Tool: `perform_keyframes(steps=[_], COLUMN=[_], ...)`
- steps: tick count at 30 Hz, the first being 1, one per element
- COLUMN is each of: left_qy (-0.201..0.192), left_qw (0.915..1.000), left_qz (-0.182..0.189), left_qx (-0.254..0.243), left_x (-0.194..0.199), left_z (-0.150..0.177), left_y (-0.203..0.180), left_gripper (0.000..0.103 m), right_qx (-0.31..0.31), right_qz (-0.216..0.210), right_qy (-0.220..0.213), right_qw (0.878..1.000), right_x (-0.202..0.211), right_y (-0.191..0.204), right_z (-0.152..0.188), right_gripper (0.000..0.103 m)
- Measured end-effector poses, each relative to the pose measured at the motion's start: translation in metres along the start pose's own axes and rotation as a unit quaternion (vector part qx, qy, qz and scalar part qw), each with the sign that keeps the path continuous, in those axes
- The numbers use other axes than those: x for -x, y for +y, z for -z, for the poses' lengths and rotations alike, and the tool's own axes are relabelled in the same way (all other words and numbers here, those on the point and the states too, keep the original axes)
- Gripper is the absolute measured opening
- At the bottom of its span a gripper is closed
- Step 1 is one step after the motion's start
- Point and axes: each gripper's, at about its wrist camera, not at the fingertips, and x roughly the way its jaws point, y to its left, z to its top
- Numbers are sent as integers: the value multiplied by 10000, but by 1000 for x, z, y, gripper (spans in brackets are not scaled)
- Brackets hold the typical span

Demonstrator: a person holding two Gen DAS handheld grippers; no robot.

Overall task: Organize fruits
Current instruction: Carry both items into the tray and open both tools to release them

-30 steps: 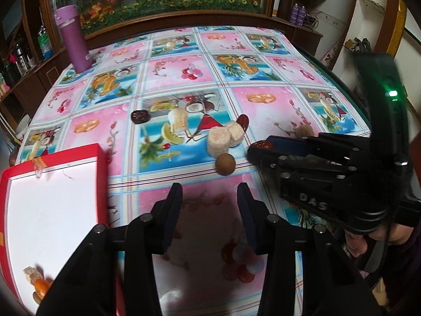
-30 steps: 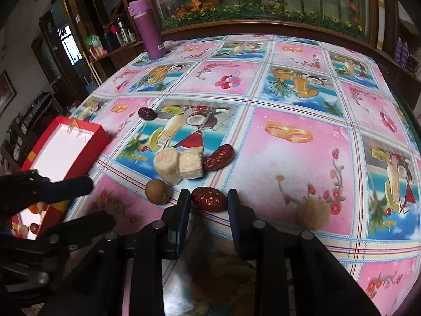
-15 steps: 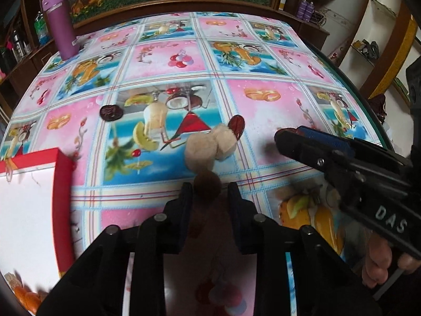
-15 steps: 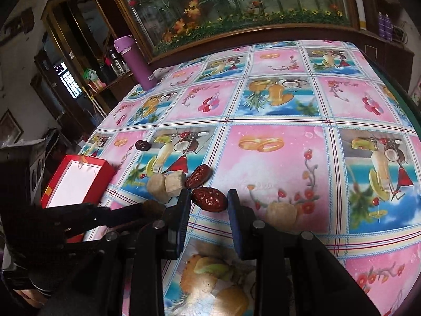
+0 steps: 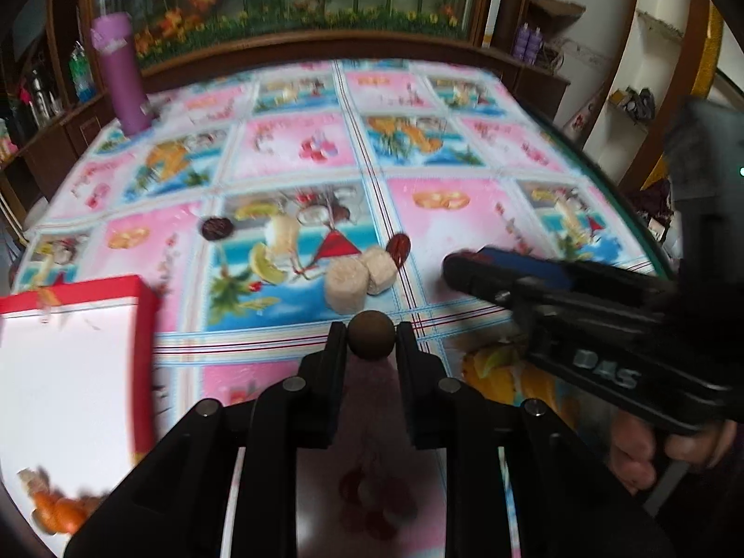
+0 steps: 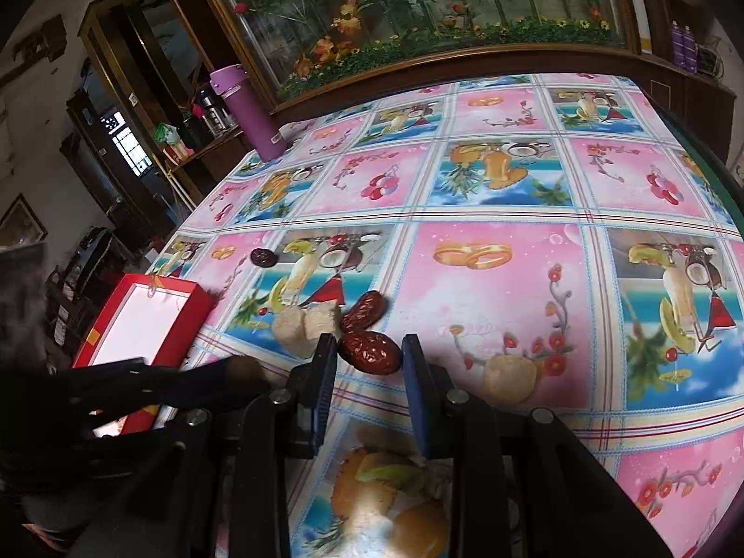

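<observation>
My left gripper (image 5: 371, 337) is shut on a round brown fruit (image 5: 371, 335) and holds it above the tablecloth. My right gripper (image 6: 369, 348) is shut on a red date (image 6: 369, 351), lifted off the cloth; it also shows in the left wrist view (image 5: 469, 262). A second red date (image 6: 363, 310), two pale cylinder pieces (image 6: 304, 325), a dark round fruit (image 6: 262, 257) and a pale round fruit (image 6: 509, 374) lie on the cloth. A red box with a white inside (image 5: 69, 372) stands at the left, with orange pieces in its near corner (image 5: 56, 509).
A purple bottle (image 5: 122, 74) stands at the table's far left corner. A wooden-framed planter with flowers (image 6: 441, 23) runs behind the table. The table's right edge (image 5: 618, 195) curves near a wall with shelves.
My left gripper moved forward and closed on the round brown fruit, then lifted it. My right gripper rose with the red date held in it.
</observation>
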Motion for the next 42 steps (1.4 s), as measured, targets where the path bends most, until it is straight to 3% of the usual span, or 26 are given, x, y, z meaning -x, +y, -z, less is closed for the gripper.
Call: perform_keyframes(steps=[6,15,26,42], left_qy=[-463,-886,-880,-479], left_qw=[9981,9863,9729,9670], left_qz=[-391,-1203,-1660,-1819], left_qx=[91,694,1346,1720], left_x=[46,96,116,107], left_z=[12,43,83,113], left_y=[22,100,171,209], left_gripper=[23,23,23,23], right_qx=[185,830,1520,1858], right_qz=[-309,-774,-1178,-1193], right_qy=[-11,112,525,752], right_qw=[9994,9935,9799,9724], right_x=[4,-6,-35,-53], right_y=[35,124,214,251], right_z=[10,24,58,79], right_gripper=[27,27,27,27])
